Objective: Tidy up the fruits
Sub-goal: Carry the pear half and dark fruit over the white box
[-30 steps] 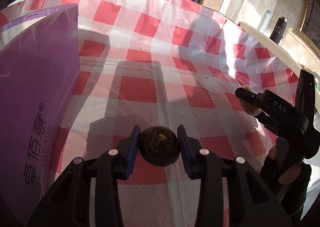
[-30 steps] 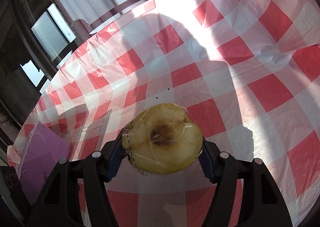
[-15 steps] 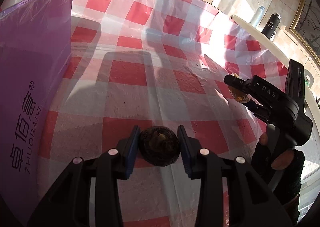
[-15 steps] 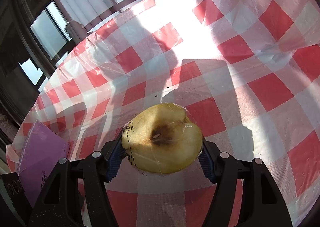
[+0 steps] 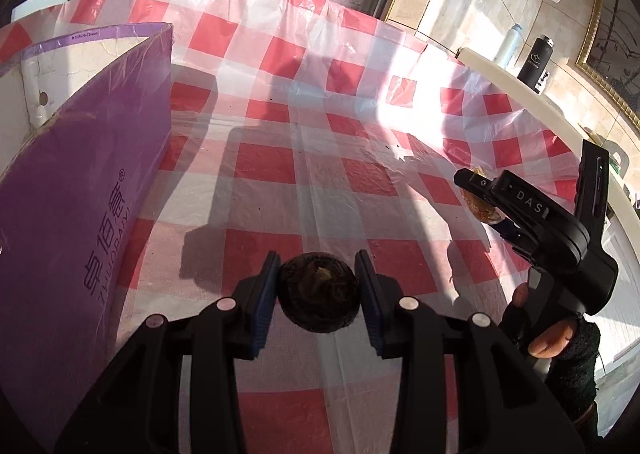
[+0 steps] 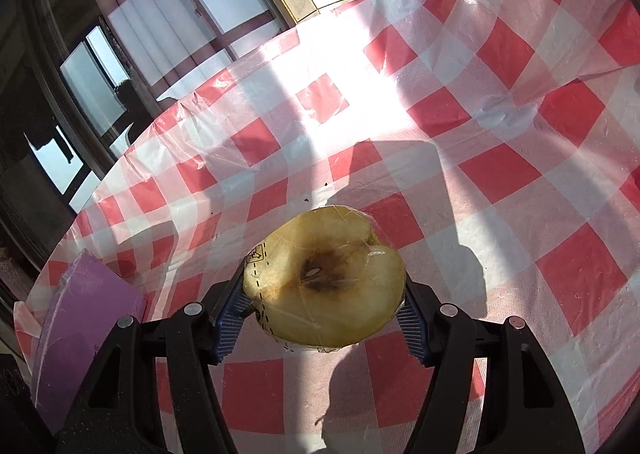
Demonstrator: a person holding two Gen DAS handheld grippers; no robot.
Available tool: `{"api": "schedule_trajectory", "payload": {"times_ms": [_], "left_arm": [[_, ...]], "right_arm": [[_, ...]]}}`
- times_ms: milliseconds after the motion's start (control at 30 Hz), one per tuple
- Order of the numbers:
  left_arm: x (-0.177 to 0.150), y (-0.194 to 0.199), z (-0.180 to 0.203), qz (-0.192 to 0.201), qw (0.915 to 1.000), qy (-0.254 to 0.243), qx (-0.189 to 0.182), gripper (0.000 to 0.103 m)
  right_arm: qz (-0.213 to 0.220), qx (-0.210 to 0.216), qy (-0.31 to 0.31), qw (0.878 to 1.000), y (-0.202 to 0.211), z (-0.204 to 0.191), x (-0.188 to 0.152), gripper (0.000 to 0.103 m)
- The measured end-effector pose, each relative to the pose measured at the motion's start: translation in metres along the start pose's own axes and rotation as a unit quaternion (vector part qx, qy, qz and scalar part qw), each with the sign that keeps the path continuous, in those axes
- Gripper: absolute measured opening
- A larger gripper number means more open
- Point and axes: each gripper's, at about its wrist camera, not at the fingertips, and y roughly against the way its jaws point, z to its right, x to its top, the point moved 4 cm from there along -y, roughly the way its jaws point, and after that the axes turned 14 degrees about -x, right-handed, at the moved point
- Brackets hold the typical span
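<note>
The dark round fruit [image 5: 318, 291] is clamped between the pads of the left claw [image 5: 318, 294] and held above the bench [image 5: 340, 182]; only its wrinkled upper face is seen, and its kind cannot be made out. The wrapped half fruit [image 6: 323, 277] is gripped at both sides by the right claw [image 6: 323, 306], cut face up, its browned core visible through the film; its underside is hidden. In the left wrist view the right claw [image 5: 480, 194] is seen from the side, so that most of the half fruit [image 5: 482, 208] is covered by its black body and only a brownish edge is shown. The purple box [image 5: 80, 194] is cut off by the left edge of that view, and its interior is largely out of sight — just a pale inner wall is glimpsed.

Compared with half a second ago, more of the far bench edge and the box's open top are taken in by the left wrist view — both fruits are held as before.
</note>
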Motion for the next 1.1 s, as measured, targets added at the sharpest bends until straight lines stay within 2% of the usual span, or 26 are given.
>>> {"api": "schedule_trajectory", "payload": {"times_ms": [100, 300, 467, 633, 800, 900, 1100], "left_arm": [[0.005, 0.042, 0.014, 0.036, 0.9982, -0.043, 0.021, 0.038], [0.015, 0.109, 0.005, 0.092, 0.9923, -0.055, 0.062, 0.038], [0.021, 0.154, -0.036, 0.126, 0.9868, -0.022, 0.099, 0.038], [0.025, 0.194, -0.098, 0.151, 0.9784, 0.035, 0.137, 0.038], [0.026, 0.215, -0.154, 0.149, 0.9706, 0.083, 0.169, 0.038], [0.027, 0.221, -0.174, 0.142, 0.9681, 0.094, 0.184, 0.038], [0.032, 0.205, -0.176, 0.086, 0.9697, 0.048, 0.224, 0.039]], "right_arm": [[0.016, 0.024, 0.003, 1.0, 0.033, -0.017, -0.028, 0.064], [0.02, 0.066, 0.074, 0.995, 0.07, -0.081, -0.056, 0.064], [0.032, 0.119, 0.123, 0.985, 0.099, -0.142, -0.063, 0.064], [0.041, 0.163, 0.164, 0.972, 0.121, -0.199, -0.078, 0.064], [0.044, 0.177, 0.239, 0.954, 0.129, -0.254, -0.105, 0.064], [0.041, 0.169, 0.294, 0.94, 0.128, -0.279, -0.123, 0.064], [0.027, 0.125, 0.392, 0.911, 0.118, -0.305, -0.15, 0.064]]}}
